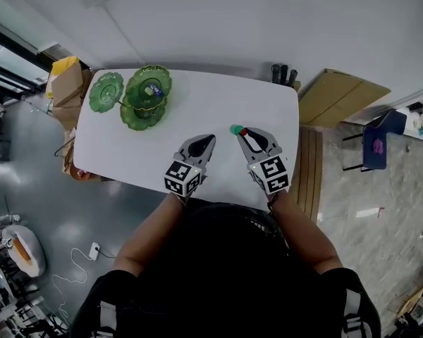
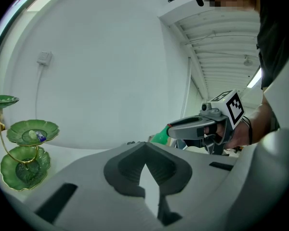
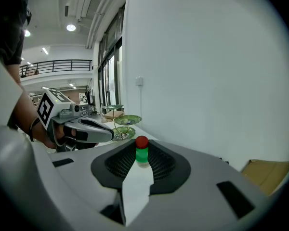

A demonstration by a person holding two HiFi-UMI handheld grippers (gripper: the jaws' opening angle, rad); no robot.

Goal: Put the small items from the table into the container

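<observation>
A small green bottle with a red cap (image 3: 141, 151) sits between the jaws of my right gripper (image 3: 141, 165), which is shut on it. From the head view the bottle (image 1: 236, 129) pokes out past the right gripper (image 1: 242, 134) above the near right part of the white table (image 1: 218, 104). My left gripper (image 1: 209, 141) hovers beside it, shut with nothing in it (image 2: 144, 166). The green tiered dish stand (image 1: 146, 94) stands at the table's far left. A small blue and white item (image 2: 40, 136) lies in its middle dish.
Cardboard boxes (image 1: 67, 83) are stacked past the table's left end. A flat cardboard sheet (image 1: 342, 94) and a blue chair (image 1: 375, 143) are on the floor to the right. Dark cylinders (image 1: 283, 73) stand at the table's far right corner.
</observation>
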